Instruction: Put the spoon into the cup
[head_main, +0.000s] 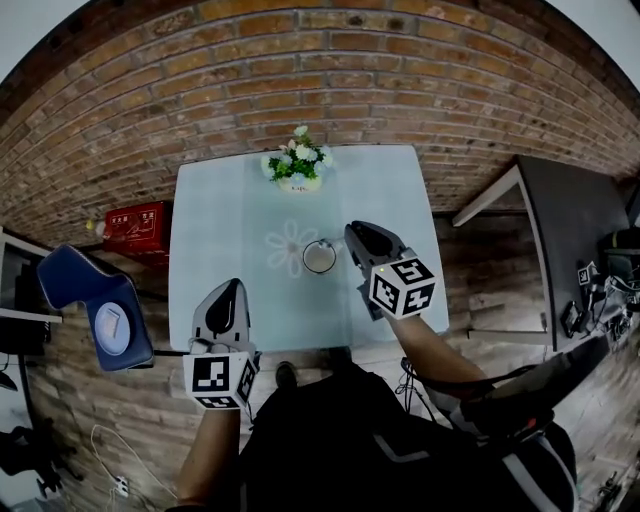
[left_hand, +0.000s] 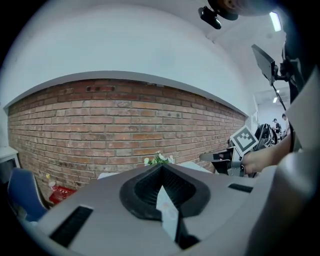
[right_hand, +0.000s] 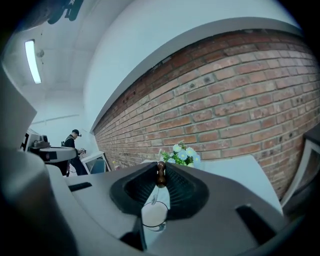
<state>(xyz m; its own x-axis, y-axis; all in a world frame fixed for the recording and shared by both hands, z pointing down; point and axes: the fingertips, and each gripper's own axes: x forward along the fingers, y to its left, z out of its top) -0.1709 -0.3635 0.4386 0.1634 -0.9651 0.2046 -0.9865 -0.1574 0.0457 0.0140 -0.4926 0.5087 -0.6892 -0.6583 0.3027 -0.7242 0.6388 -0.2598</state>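
Spoon hangs pinched in right gripper, angled down toward cup.

The tabletop is pale mint with a white daisy motif. The brick wall is red-brown, lined with pale mortar. The bouquet is white and pale blue over green leaves. The left tongs and right tongs are grey with black ribbed pads, and their cubes carry black-and-white squares. The spoon has a dark brown handle. The cup is clear glass. The box is red and the chair blue.

Grey left hand-held gripper and right hand-held gripper bear black-and-white marker cubes.
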